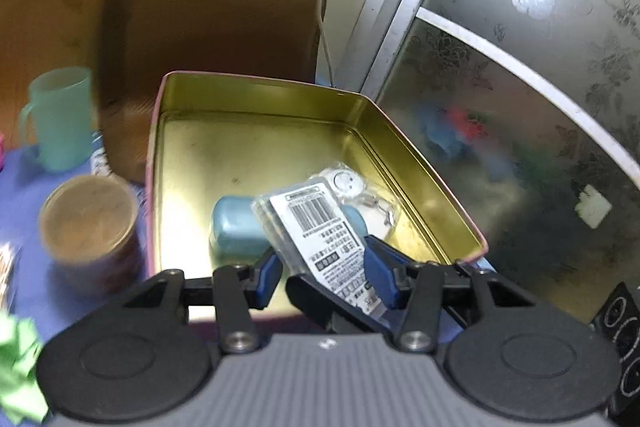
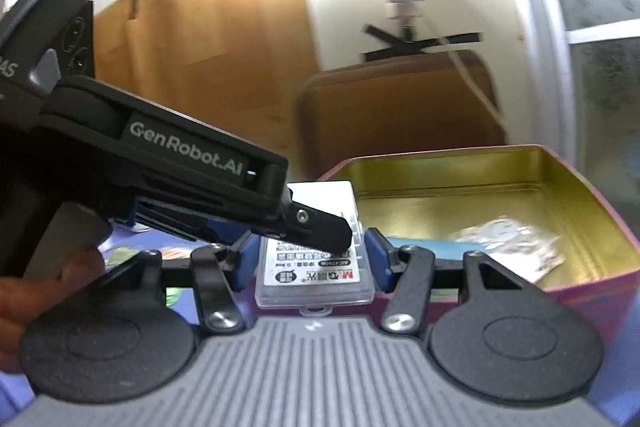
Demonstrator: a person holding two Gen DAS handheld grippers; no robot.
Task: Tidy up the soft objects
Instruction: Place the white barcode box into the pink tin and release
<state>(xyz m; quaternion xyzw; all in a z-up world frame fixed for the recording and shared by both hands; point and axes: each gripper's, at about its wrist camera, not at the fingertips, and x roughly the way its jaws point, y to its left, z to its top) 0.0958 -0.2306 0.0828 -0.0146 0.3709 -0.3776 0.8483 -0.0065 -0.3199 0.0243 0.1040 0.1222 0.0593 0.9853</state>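
Note:
A clear plastic case (image 1: 316,223) with a barcode label hangs over the near end of an open tin (image 1: 424,187), gold inside and pink outside. My left gripper (image 1: 324,275) has its blue pads against the case's two edges, shut on it. A black finger (image 1: 312,301) of the right gripper crosses under the case's near end. In the right wrist view my right gripper (image 2: 308,259) is shut on the same case (image 2: 316,279) by its sides, and a left gripper finger (image 2: 320,223) lies over its top. In the tin (image 2: 580,307) lie a blue soft block (image 1: 236,231) and a clear bag (image 1: 348,183) with a keychain.
A teal mug (image 1: 60,119) and a lidded can (image 1: 90,227) stand left of the tin on a purple cloth. A brown cushion (image 1: 212,47) leans behind it. A patterned glass door (image 1: 520,87) is on the right. Green material (image 1: 16,367) lies at the near left. A hand (image 2: 40,287) holds the left gripper.

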